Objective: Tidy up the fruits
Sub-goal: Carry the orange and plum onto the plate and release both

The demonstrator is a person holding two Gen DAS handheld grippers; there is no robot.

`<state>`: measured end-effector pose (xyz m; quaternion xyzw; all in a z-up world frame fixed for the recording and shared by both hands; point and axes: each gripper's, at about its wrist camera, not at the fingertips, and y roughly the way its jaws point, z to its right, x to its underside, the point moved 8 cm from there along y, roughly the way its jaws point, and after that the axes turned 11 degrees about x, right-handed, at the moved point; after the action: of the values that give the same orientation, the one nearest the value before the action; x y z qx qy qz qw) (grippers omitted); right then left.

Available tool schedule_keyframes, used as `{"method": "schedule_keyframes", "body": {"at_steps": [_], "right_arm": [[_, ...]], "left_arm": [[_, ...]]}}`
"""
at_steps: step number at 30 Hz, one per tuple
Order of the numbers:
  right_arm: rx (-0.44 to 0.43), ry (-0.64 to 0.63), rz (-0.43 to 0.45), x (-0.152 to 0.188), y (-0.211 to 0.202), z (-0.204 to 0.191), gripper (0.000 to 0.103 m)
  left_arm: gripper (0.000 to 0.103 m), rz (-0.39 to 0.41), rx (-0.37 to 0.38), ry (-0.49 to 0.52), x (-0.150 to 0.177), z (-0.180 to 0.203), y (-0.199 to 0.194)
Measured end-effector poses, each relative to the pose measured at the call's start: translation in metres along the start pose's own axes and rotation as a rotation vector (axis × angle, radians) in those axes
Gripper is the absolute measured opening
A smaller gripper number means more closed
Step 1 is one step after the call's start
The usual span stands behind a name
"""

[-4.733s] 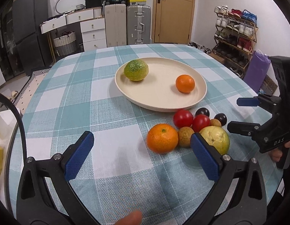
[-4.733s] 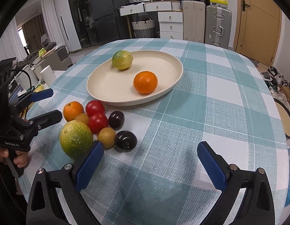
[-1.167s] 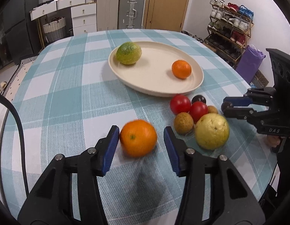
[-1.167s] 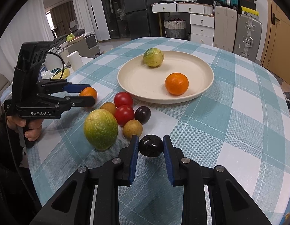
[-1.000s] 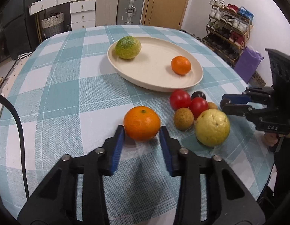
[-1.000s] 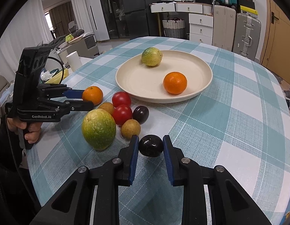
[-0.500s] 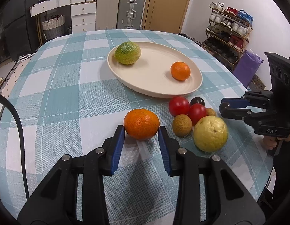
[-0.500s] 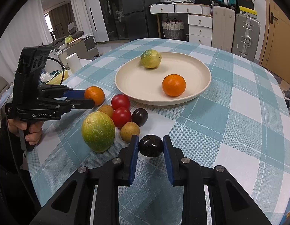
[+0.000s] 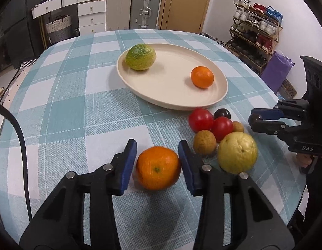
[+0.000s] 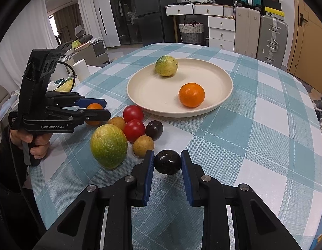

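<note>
Sitting between the blue pads of the left tongs (image 9: 157, 164), the round, dimpled orange (image 9: 158, 168) rests on the tabletop (image 9: 81, 112) under its teal-and-white checked woven cloth; the jaws are opening, with a narrow gap showing on the left side, so the pads no longer press on it. The right tongs (image 10: 167, 162) are clamped tight on a glossy, dark purple round fruit (image 10: 167, 162), pads touching both its sides.

Compared with half a second ago, the left jaws stand wider and the orange lies lower and nearer the camera, its image slightly blurred; the right grip is unchanged.

Just beside the orange sits a cluster: a large, pebbled yellow-green citrus (image 9: 237, 152), a rough tan round fruit (image 9: 204, 142), two smooth red tomatoes (image 9: 201, 119) and another dark plum-like fruit (image 9: 222, 113). Beyond them, a smooth cream round plate (image 9: 220, 95) holds a speckled green citrus (image 9: 140, 56) and a smaller orange (image 9: 202, 77), well apart.
</note>
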<state>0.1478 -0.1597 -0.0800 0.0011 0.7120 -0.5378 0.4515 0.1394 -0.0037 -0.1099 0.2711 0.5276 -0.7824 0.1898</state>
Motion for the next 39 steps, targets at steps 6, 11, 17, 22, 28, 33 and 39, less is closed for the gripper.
{"method": "schedule_keyframes", "body": {"at_steps": [6, 11, 17, 22, 28, 33, 39], "right_arm": [[-0.001, -0.004, -0.003, 0.000, 0.003, -0.001, 0.026], [0.002, 0.002, 0.008, -0.004, 0.002, 0.001, 0.026], [0.013, 0.016, 0.040, -0.016, 0.000, 0.001, 0.026], [0.028, 0.044, 0.082, -0.036, 0.001, 0.001, 0.026], [0.038, 0.096, 0.107, -0.057, 0.010, 0.001, 0.026], [0.034, 0.111, 0.093, -0.064, 0.021, -0.003, 0.026], [0.046, 0.123, 0.068, -0.066, 0.035, -0.005, 0.026]], "left_arm": [[0.037, 0.002, 0.015, 0.009, 0.005, 0.002, -0.002], [0.036, 0.023, 0.024, 0.010, 0.000, 0.004, -0.005], [0.036, 0.105, 0.035, 0.019, -0.023, 0.009, -0.015], [0.037, 0.150, 0.039, 0.019, -0.044, 0.012, -0.015], [0.037, 0.167, 0.017, 0.030, -0.062, 0.012, -0.002], [0.037, 0.171, 0.014, 0.031, -0.072, 0.012, 0.011], [0.037, 0.174, 0.013, 0.017, -0.080, 0.007, 0.021]]}}
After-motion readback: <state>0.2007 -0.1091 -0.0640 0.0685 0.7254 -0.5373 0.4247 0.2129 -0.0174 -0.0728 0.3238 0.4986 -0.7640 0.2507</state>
